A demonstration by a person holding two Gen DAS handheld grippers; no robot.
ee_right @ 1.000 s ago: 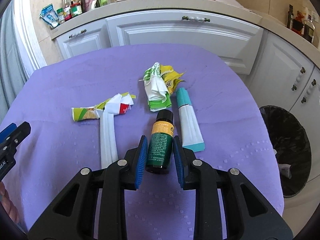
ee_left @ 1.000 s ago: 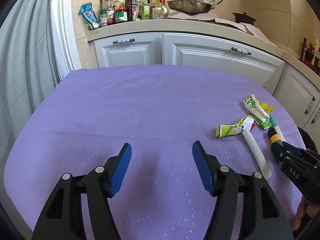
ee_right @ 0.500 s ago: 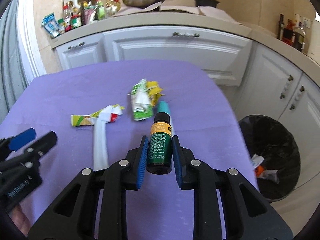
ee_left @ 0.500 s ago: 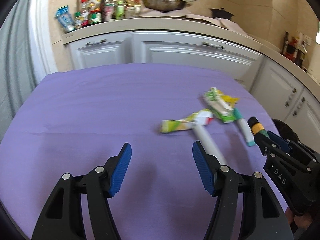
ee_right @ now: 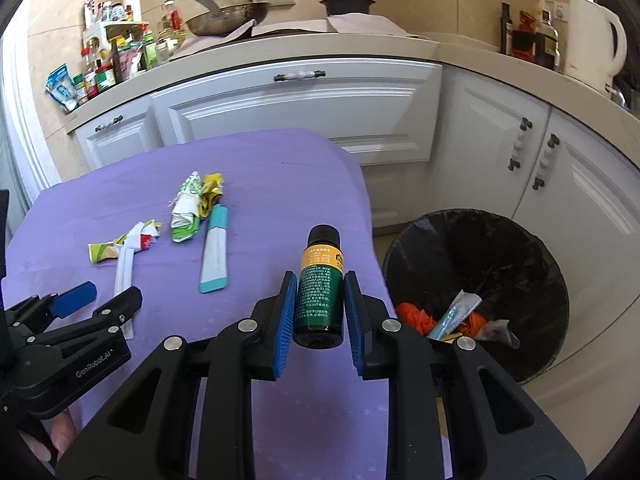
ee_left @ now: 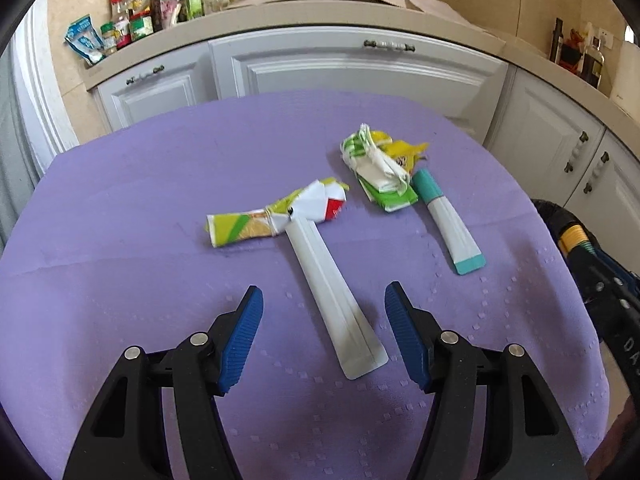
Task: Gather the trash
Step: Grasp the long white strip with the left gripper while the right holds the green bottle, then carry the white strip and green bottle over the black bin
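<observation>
We have the small dark green glass bottle with a black cap and orange-yellow label band [ee_right: 319, 280] pinched between the blue pads of our right gripper [ee_right: 318, 312], its jaws drawn narrow against the bottle's sides. It hangs above the near edge of the purple tablecloth [ee_right: 120, 184], just short of the round black-lined trash bin [ee_right: 532, 248], which stands on the floor to the bottle's right and already holds orange and pale scraps.

To do this step well, we should carry the bottle fully over the bin's mouth before letting go, keep the grip steady meanwhile because glass is slick, and lower it so the drop is short.

The bottle's long axis runs along the gripper's fingers, cap pointing away from us toward the white cabinets [ee_right: 304, 104], base toward the camera.

Our left gripper [ee_left: 324, 336] hovers with its jaws wide and nothing between the pads. Just beyond it lies a long flattened white tube [ee_left: 328, 284], its crimped broad end toward us and its narrow end under a crumpled green-and-yellow wrapper [ee_left: 276, 216]. Farther from the bottle's side sit a folded green-and-white packet [ee_left: 380, 172] and a teal-capped white tube [ee_left: 444, 216].
</observation>
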